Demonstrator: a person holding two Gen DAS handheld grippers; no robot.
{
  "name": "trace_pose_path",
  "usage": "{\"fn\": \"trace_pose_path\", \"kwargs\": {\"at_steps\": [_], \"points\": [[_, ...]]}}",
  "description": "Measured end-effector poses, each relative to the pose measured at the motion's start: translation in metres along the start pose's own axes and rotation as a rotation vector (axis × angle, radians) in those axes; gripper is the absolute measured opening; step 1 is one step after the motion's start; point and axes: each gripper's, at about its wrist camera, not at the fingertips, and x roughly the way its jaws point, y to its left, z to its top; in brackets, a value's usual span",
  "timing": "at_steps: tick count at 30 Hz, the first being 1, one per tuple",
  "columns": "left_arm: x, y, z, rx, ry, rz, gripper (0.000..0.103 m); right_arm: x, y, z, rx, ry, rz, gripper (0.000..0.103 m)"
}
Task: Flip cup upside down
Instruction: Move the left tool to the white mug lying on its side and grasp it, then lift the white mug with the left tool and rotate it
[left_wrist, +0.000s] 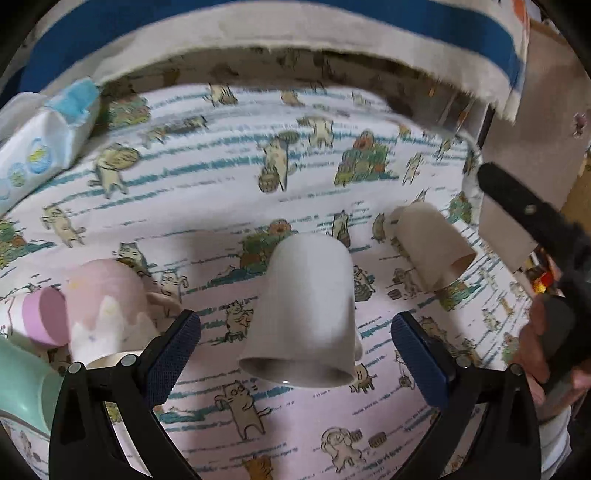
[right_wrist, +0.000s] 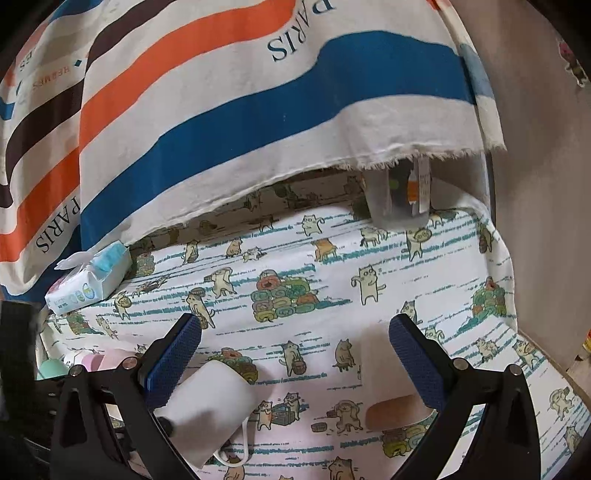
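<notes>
Table (left_wrist: 221, 192) (cat-print cloth): cups (left_wrist: 306, 314), tissue pack (left_wrist: 44, 147).

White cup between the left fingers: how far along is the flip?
Done: nothing settled yet. The white cup shows its open mouth toward the camera, so it seems tipped, not rim-down. In hand: nothing. The left gripper is open around it, and the right gripper is open too. Left: grip it and set it rim-down.

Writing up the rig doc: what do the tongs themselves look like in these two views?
Both match: the left tongs and right tongs have black angular plastic arms with silver round pivot screws, ending in flat rectangular finger pads covered in dark blue knurled rubber. No cables or markings visible. In the left view, the right tongs show from outside as a black body.
</notes>
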Motion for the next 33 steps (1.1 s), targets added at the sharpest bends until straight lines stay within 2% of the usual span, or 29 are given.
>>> {"fn": "trace_pose_path", "kwargs": {"at_steps": [6,11,16,19,26,33], "points": [[0.036,-0.006,0.000,0.012,0.100,0.037,0.102,0.006,0.003,-0.004,-0.013,0.029,-0.022,0.103],[0.059,-0.003,0.002,-0.009,0.152,0.045,0.102,0.013,0.003,-0.008,-0.023,0.047,-0.048,0.103],[0.072,-0.001,0.000,-0.010,0.194,0.063,0.095,0.022,0.003,-0.012,-0.037,0.078,-0.085,0.103],[0.076,0.000,0.000,-0.015,0.211,0.047,0.091,0.025,0.002,-0.014,-0.037,0.091,-0.089,0.103],[0.077,-0.004,-0.003,-0.011,0.217,0.018,0.079,0.030,0.001,-0.016,-0.033,0.116,-0.083,0.103],[0.052,-0.009,-0.011,0.023,0.137,0.015,0.077,0.032,0.000,-0.016,-0.022,0.135,-0.060,0.103]]}}
